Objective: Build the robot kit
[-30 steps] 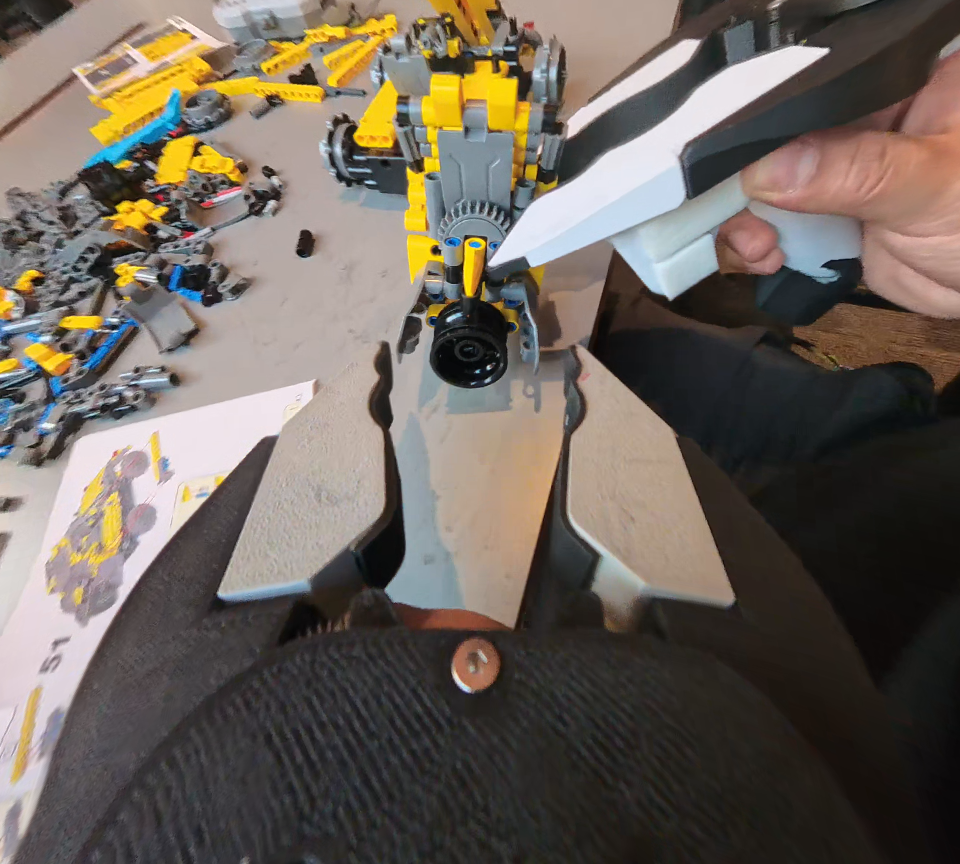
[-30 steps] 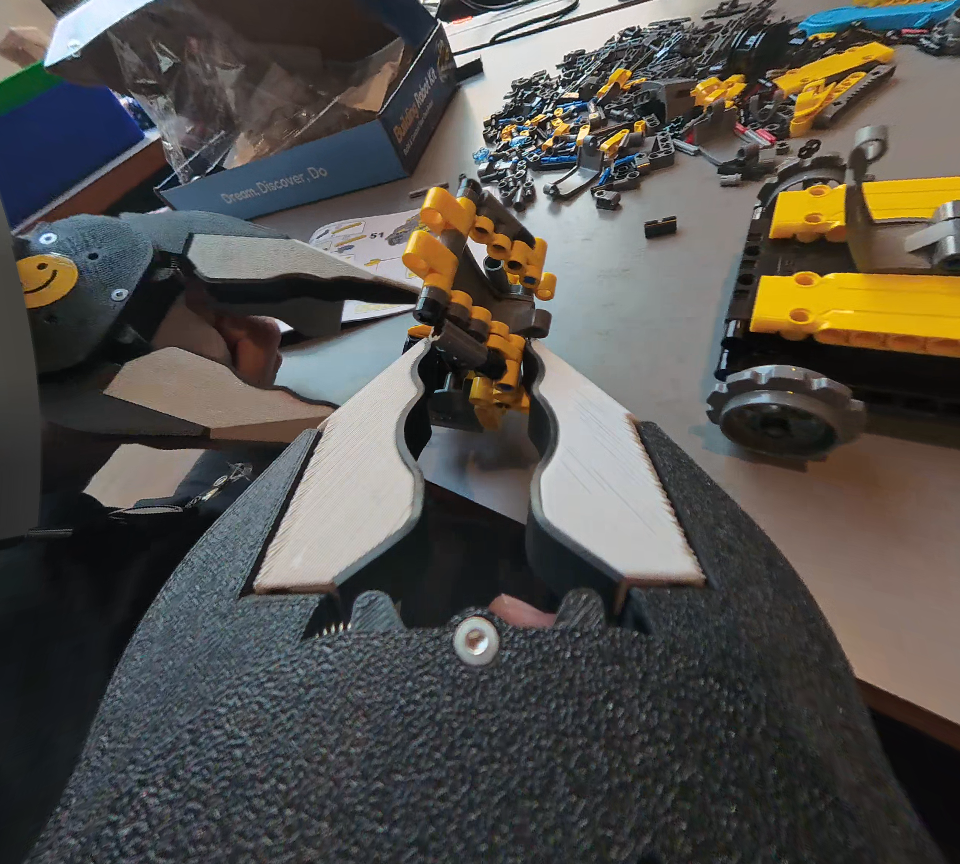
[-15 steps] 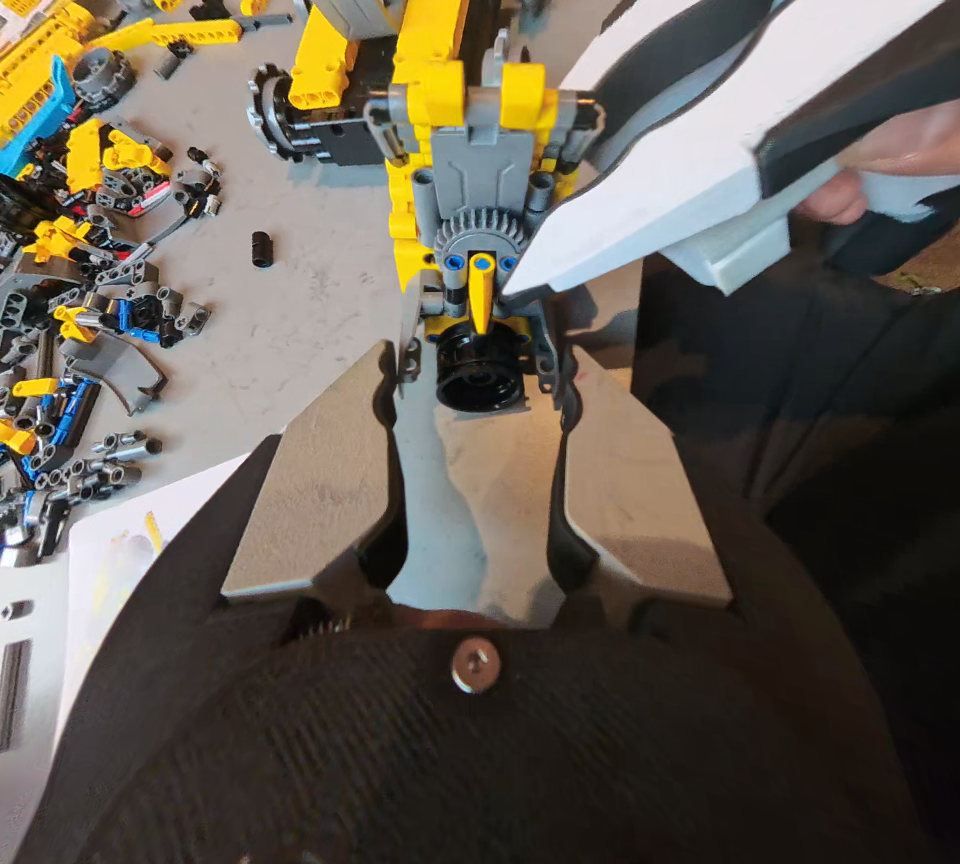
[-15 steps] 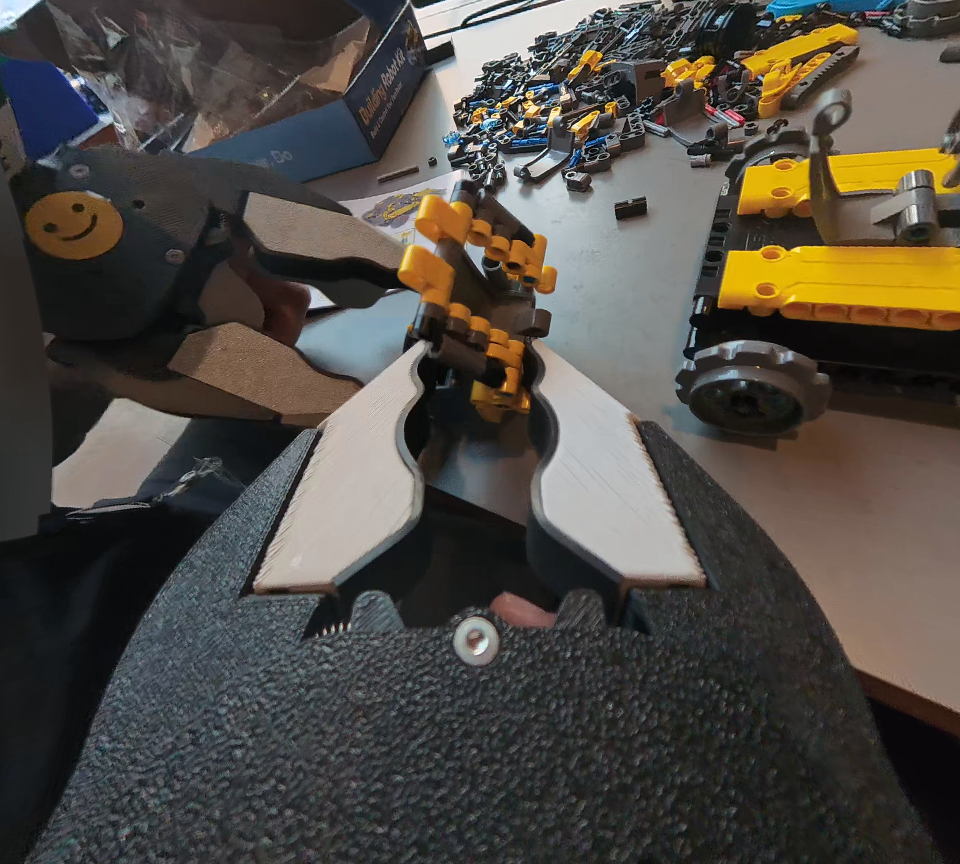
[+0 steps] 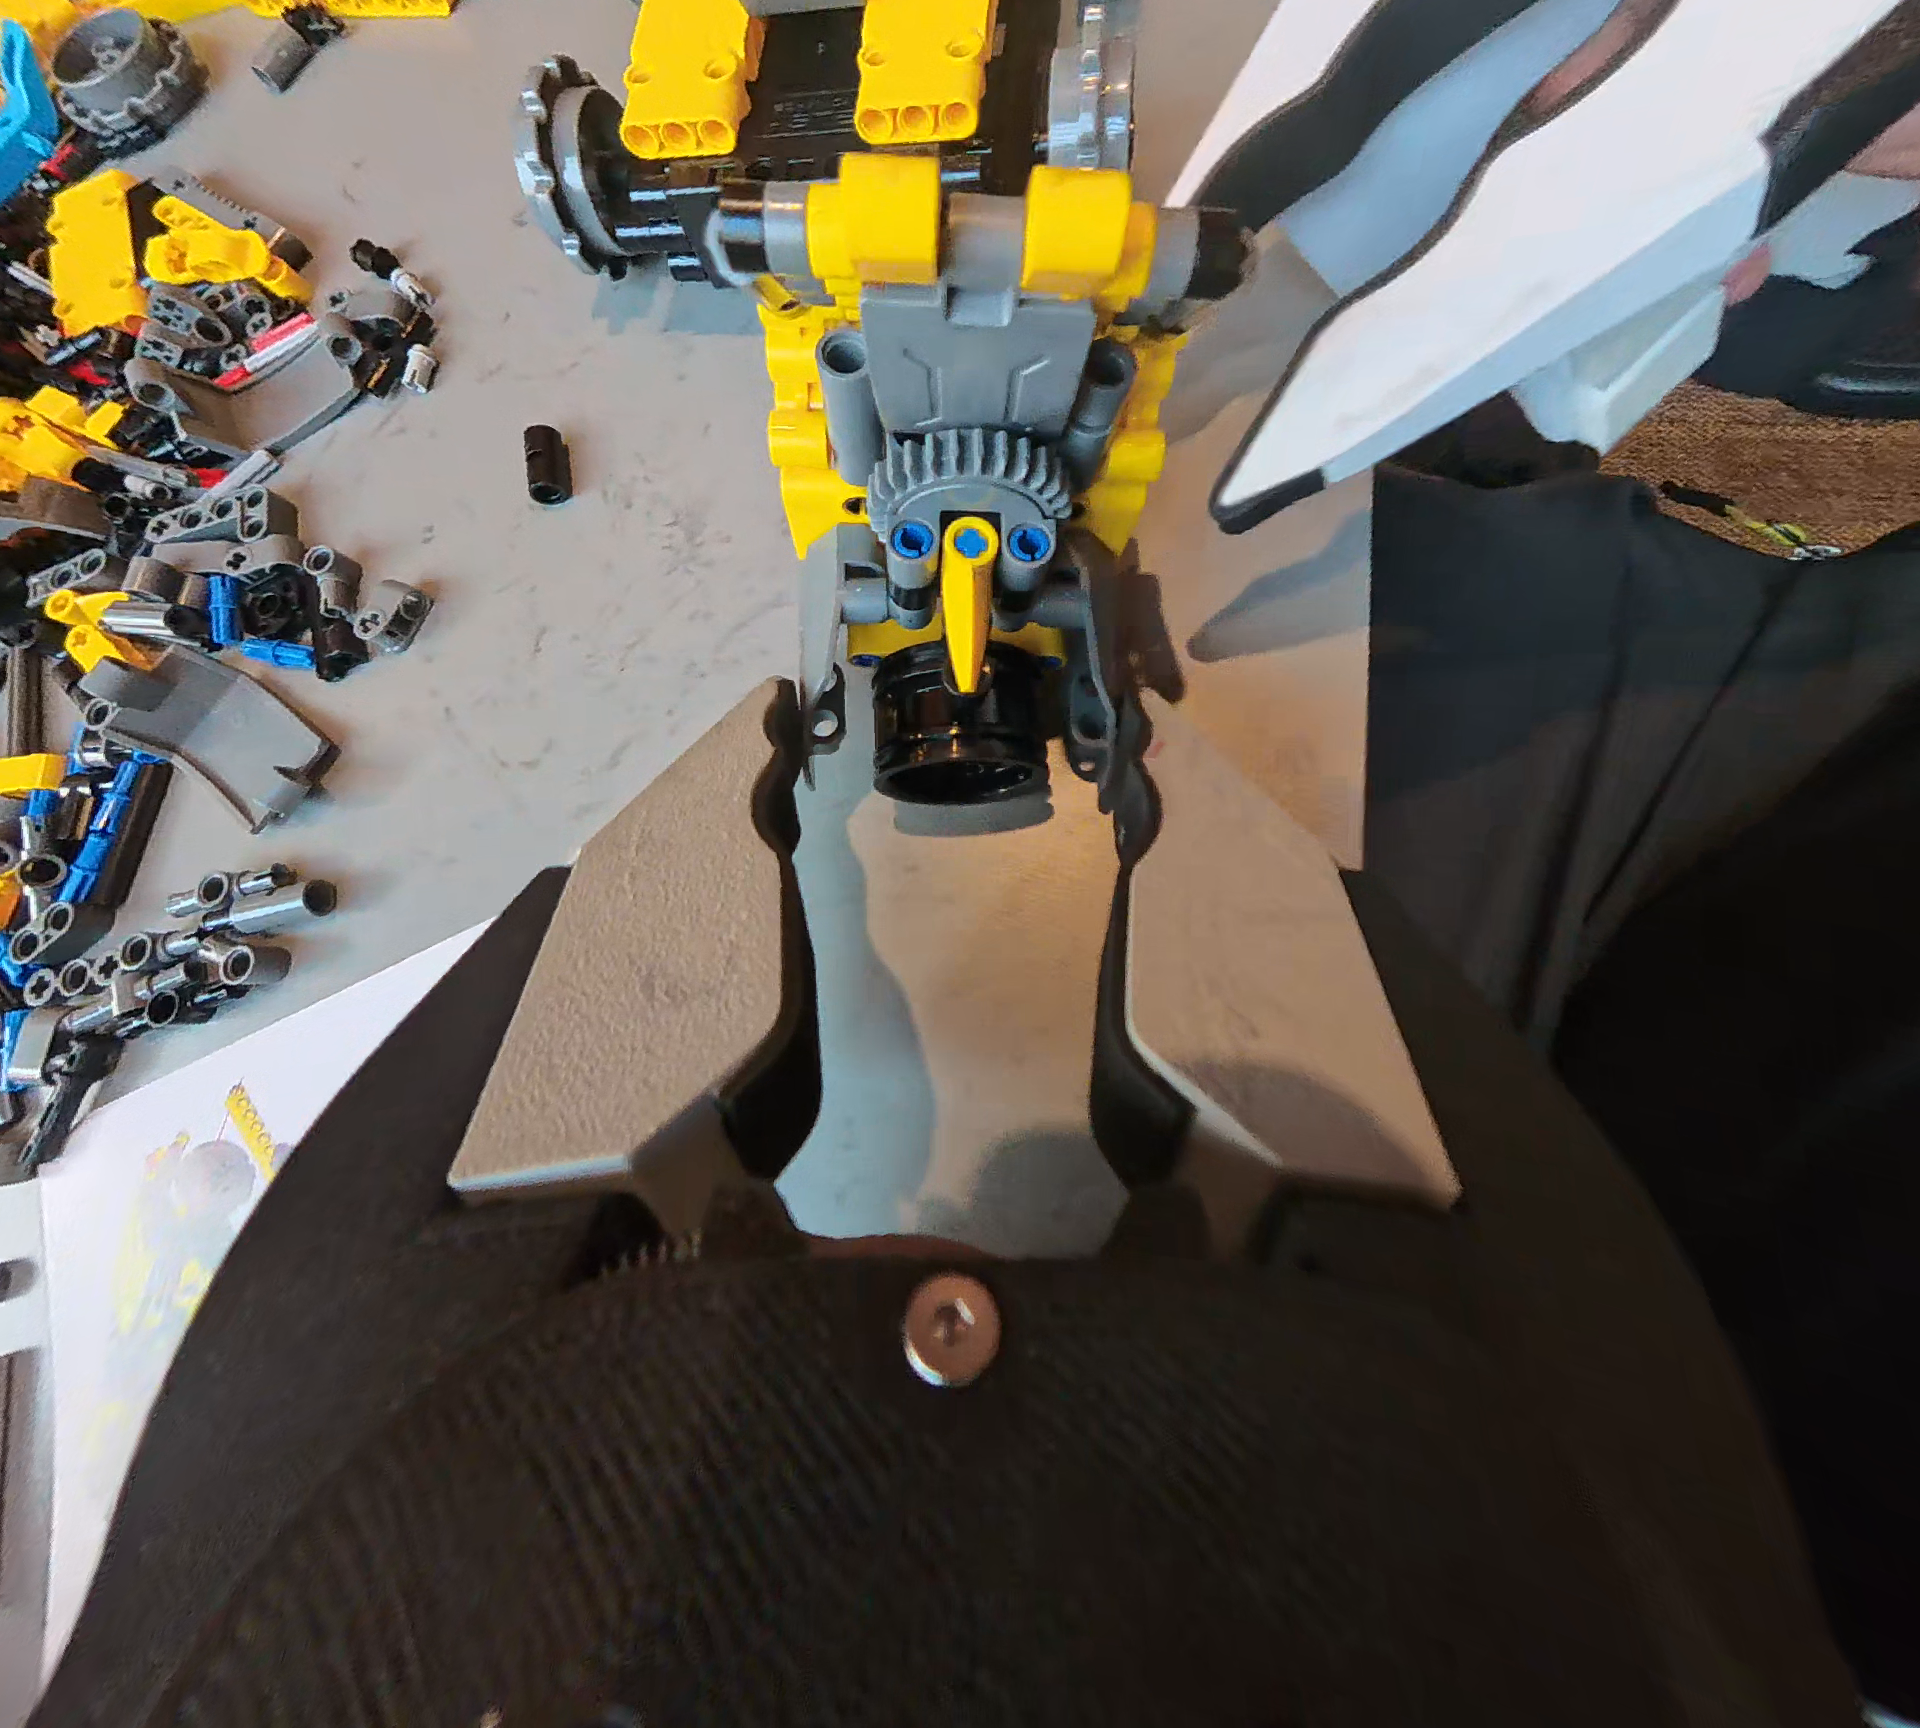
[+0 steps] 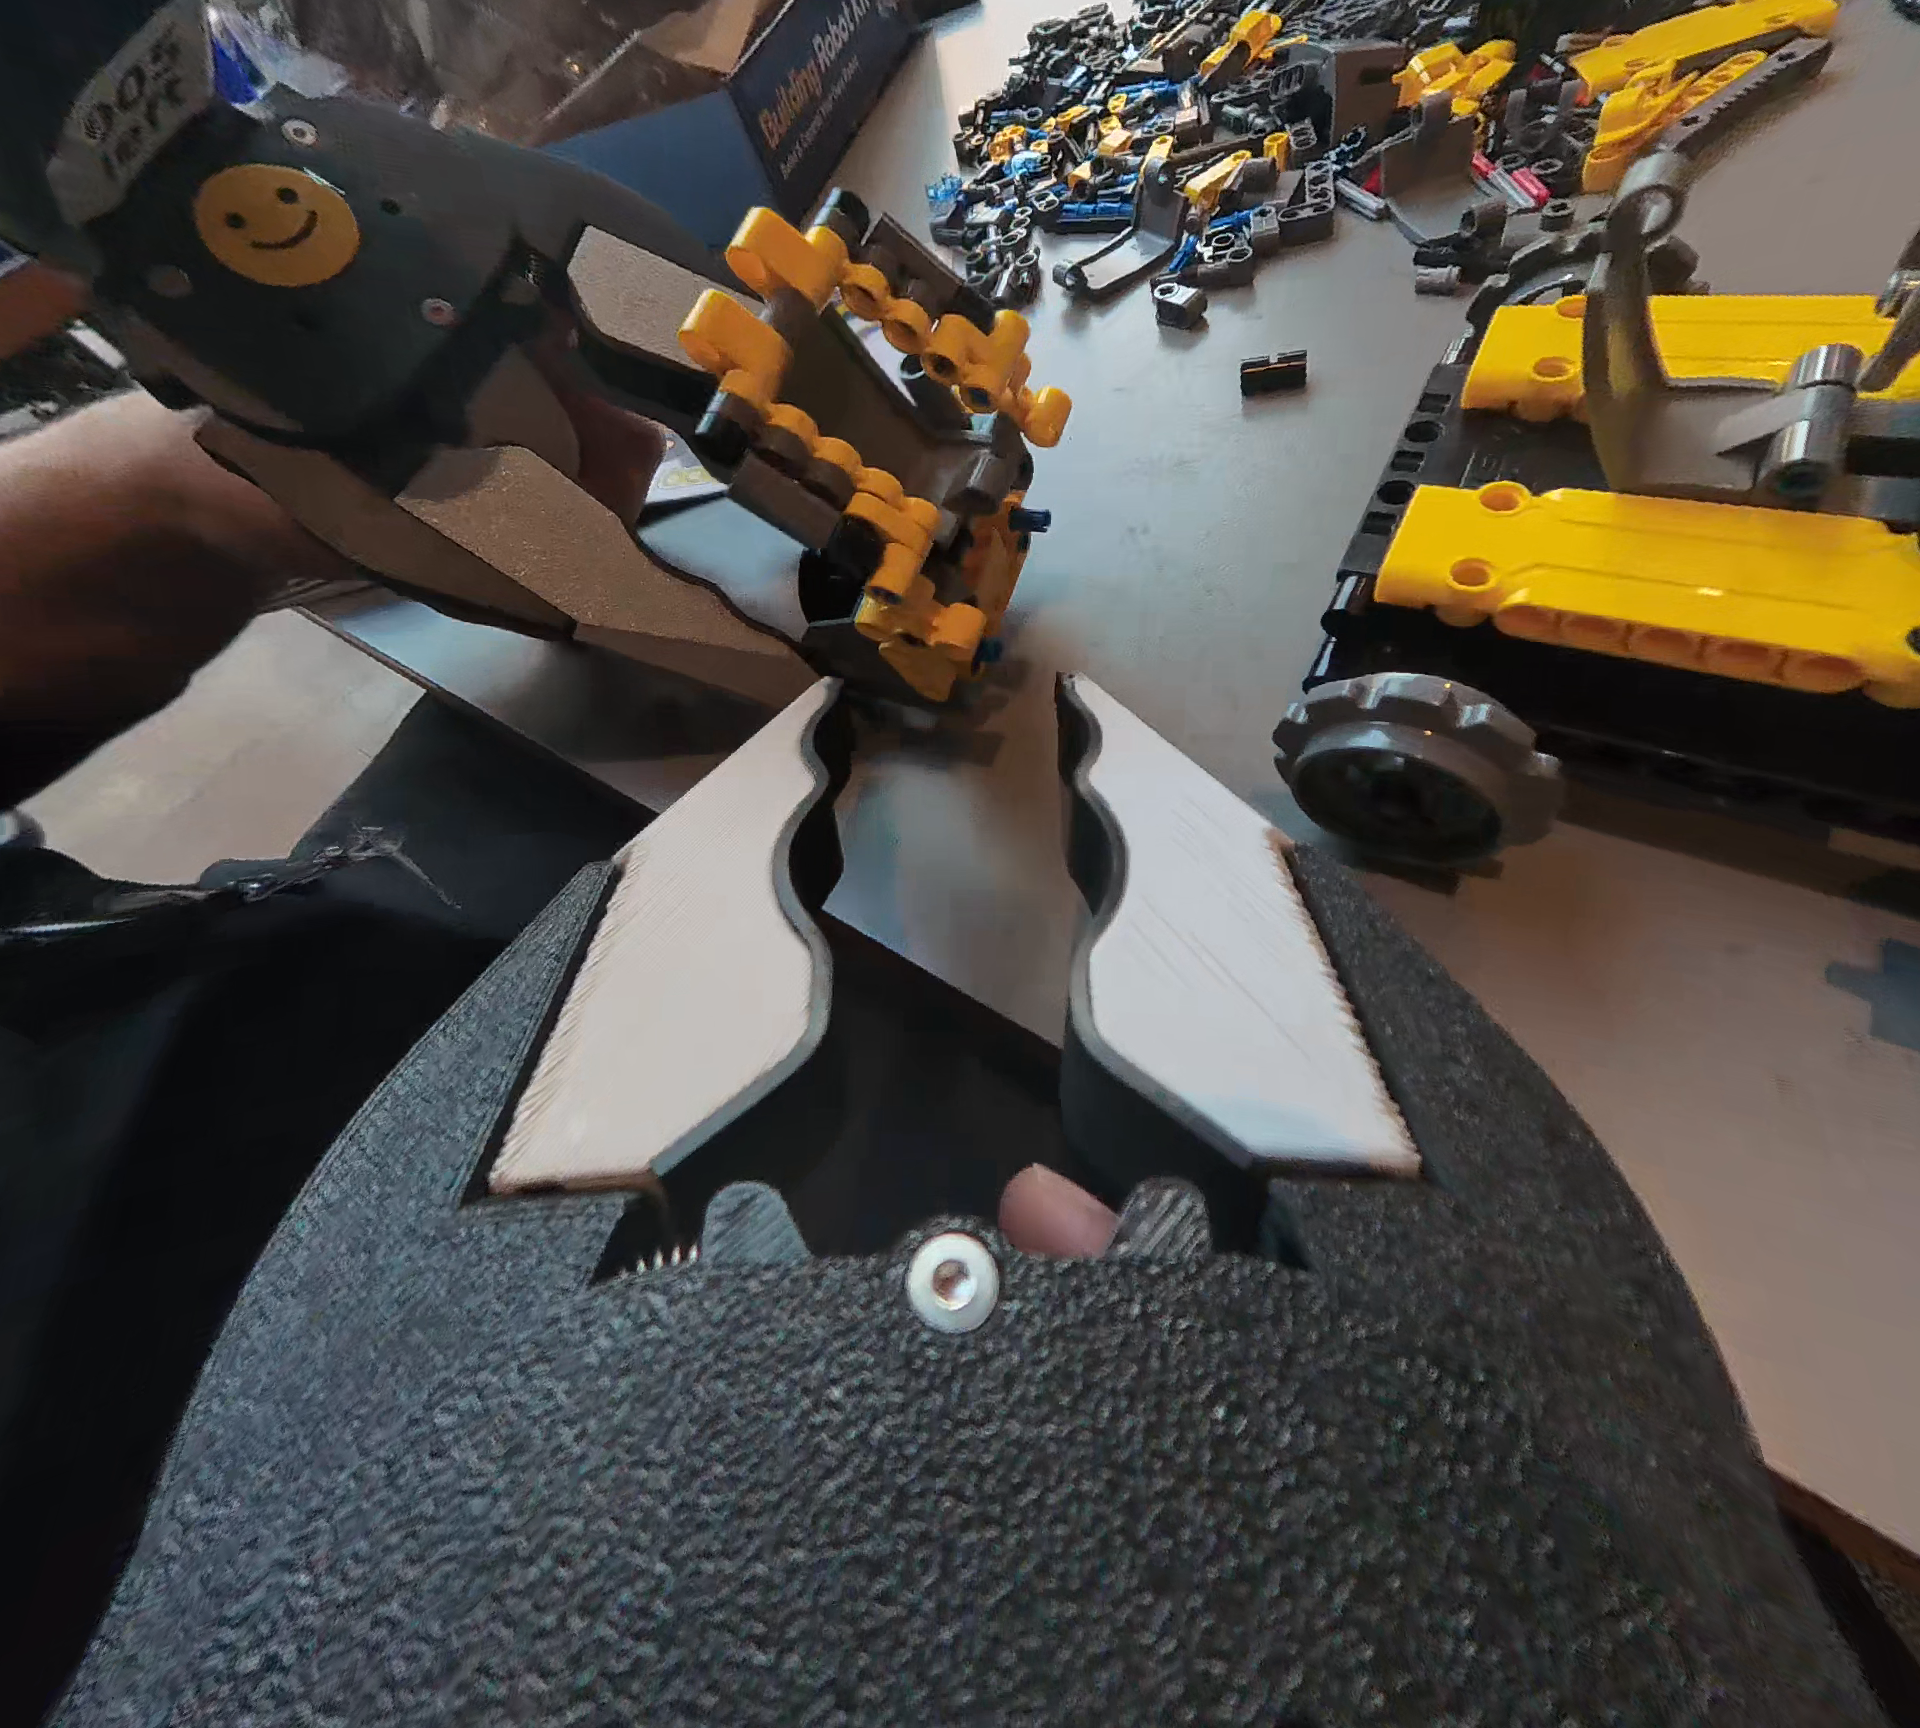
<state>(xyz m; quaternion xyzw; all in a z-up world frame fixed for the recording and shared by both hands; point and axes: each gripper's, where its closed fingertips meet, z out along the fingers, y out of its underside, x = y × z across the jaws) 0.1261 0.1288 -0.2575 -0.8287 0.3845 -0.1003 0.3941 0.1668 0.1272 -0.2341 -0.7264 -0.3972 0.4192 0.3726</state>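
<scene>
Clearly the left gripper [image 5: 961, 743] pinches the yellow-and-grey brick assembly [image 5: 966, 452] at 12 o'clock; the right gripper [image 6: 945, 712] gapes empty beside it, above a grey table [image 5: 499, 660] littered with loose pieces [image 6: 1247, 109].

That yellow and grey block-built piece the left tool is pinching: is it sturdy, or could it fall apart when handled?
The yellow and grey assembly probably feels stiff, being many rigid plastic parts pinned together. It may shed bits if squeezed hard: small pins and a gear stick out. The left gripper grips only its lower end, so it could pivot. It is likely light.
</scene>
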